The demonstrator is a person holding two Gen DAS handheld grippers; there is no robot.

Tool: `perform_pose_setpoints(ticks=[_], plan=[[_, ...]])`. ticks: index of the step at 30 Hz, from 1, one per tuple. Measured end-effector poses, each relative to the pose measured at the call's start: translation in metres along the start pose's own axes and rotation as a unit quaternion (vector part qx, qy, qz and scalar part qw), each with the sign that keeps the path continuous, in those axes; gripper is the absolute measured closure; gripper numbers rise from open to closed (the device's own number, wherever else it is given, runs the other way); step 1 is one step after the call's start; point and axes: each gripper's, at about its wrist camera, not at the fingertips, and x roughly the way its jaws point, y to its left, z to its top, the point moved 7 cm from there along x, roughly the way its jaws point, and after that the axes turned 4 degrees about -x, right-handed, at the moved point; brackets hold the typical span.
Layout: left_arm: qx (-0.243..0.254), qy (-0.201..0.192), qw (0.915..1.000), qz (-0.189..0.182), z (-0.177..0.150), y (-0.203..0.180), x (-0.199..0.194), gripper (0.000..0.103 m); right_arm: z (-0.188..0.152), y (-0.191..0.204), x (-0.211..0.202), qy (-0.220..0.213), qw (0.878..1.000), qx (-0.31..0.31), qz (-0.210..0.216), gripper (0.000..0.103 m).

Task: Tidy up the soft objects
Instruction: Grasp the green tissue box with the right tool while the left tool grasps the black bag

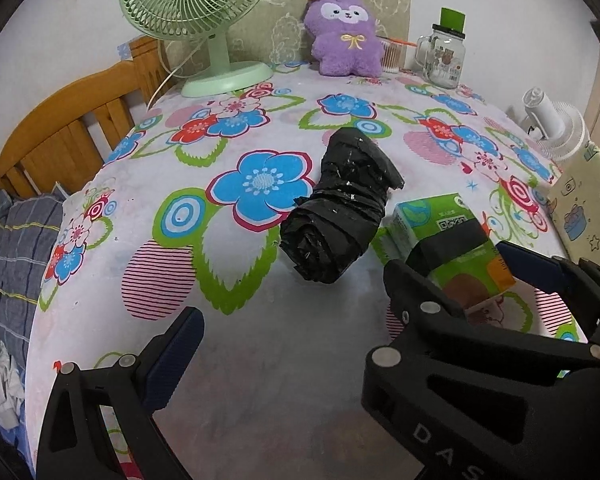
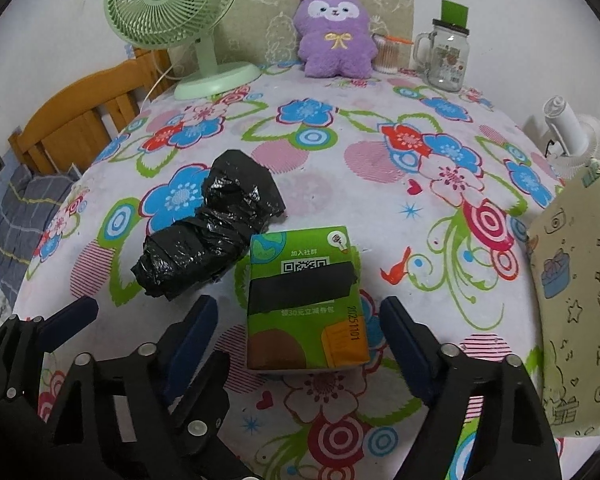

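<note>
A green tissue pack [image 2: 306,298] with a black tape band lies on the flowered tablecloth [image 2: 380,168]. My right gripper [image 2: 298,320] is open, its fingers on either side of the pack's near half, apart from it. A black plastic-wrapped roll [image 2: 208,232] lies just left of the pack; it also shows in the left wrist view [image 1: 340,204]. My left gripper [image 1: 292,308] is open and empty, short of the roll. The pack [image 1: 448,244] and the right gripper's fingers [image 1: 428,292] show at the right of that view. A purple plush [image 2: 334,34] sits at the table's back.
A green desk fan [image 2: 172,12] stands back left, and a glass mug jar [image 2: 446,52] with a cotton swab cup [image 2: 388,54] back right. A white fan [image 2: 576,136] and a pale cartoon-print pad [image 2: 576,300] are at the right edge. A wooden headboard [image 2: 80,120] is left.
</note>
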Motion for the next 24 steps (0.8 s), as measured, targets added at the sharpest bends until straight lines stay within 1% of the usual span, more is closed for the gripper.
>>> perform_pose_setpoints(ticks=[2, 3, 4, 5, 6, 11, 17, 24], plan=[[0.002, 0.003, 1.0000, 0.004, 0.000, 0.000, 0.002, 0.002, 0.000, -0.001, 0.004, 0.008, 1.000, 0.000, 0.001, 0.030], [0.002, 0.003, 1.0000, 0.006, 0.000, -0.001, 0.002, 0.002, 0.000, -0.002, 0.004, 0.008, 1.000, -0.002, -0.002, 0.032], [0.002, 0.004, 1.0000, 0.007, 0.000, -0.001, 0.002, 0.002, 0.000, -0.002, 0.004, 0.006, 1.000, -0.006, -0.003, 0.040], [0.002, 0.005, 1.0000, 0.008, 0.000, -0.002, 0.002, 0.002, 0.000, -0.003, 0.004, 0.007, 1.000, -0.009, -0.003, 0.045], [0.003, 0.005, 0.9999, 0.010, 0.001, -0.002, 0.002, 0.002, 0.001, -0.003, 0.004, 0.007, 1.000, -0.011, -0.002, 0.047], [0.012, 0.000, 0.9998, 0.017, 0.004, -0.009, -0.003, 0.002, 0.001, -0.010, 0.002, 0.008, 1.000, -0.003, 0.009, 0.049], [0.024, -0.011, 0.9993, 0.025, 0.012, -0.021, -0.007, 0.002, 0.006, -0.022, -0.006, -0.004, 1.000, 0.006, 0.016, 0.049], [0.037, -0.015, 0.9985, 0.038, 0.027, -0.028, -0.001, 0.002, 0.015, -0.033, -0.013, -0.019, 1.000, 0.013, 0.017, 0.049]])
